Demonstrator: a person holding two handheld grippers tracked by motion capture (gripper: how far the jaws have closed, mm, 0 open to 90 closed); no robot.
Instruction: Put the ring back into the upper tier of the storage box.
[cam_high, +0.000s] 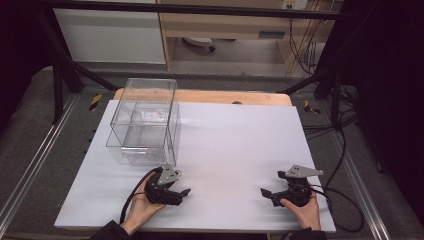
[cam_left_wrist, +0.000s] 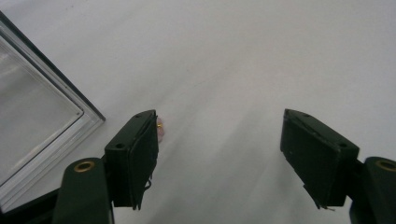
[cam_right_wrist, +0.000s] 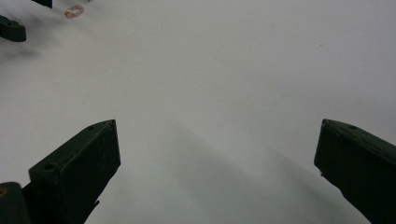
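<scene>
Tongs first: the left gripper (cam_high: 181, 192) has its jaws spread with nothing between them, and the right gripper (cam_high: 266, 193) is likewise spread wide over bare white table (cam_high: 235, 145), grasping nothing. The thing the left hand (cam_high: 141, 207) appears to be after is a small pinkish ring (cam_left_wrist: 160, 130) with a gold glint. In the left gripper view it lies on the table just outside the left-hand jaw, peeking past that jaw's tip, not in the gap. In the right gripper view the ring (cam_right_wrist: 74, 11) shows far ahead, near the other gripper's jaw tips. A clear plastic box (cam_high: 145, 122) stands just beyond the left gripper, its corner near the ring.

Judged from this, the step in hand is lining up on the ring, and it is not yet lined up. To do it well, shift the left gripper sideways toward the box until the ring sits midway between the jaws, then lower the tips to the surface before closing. The ring looks thin and flat, so a high or hasty close would probably skid it away or push it against the box. The right gripper is well apart and can rest.
</scene>
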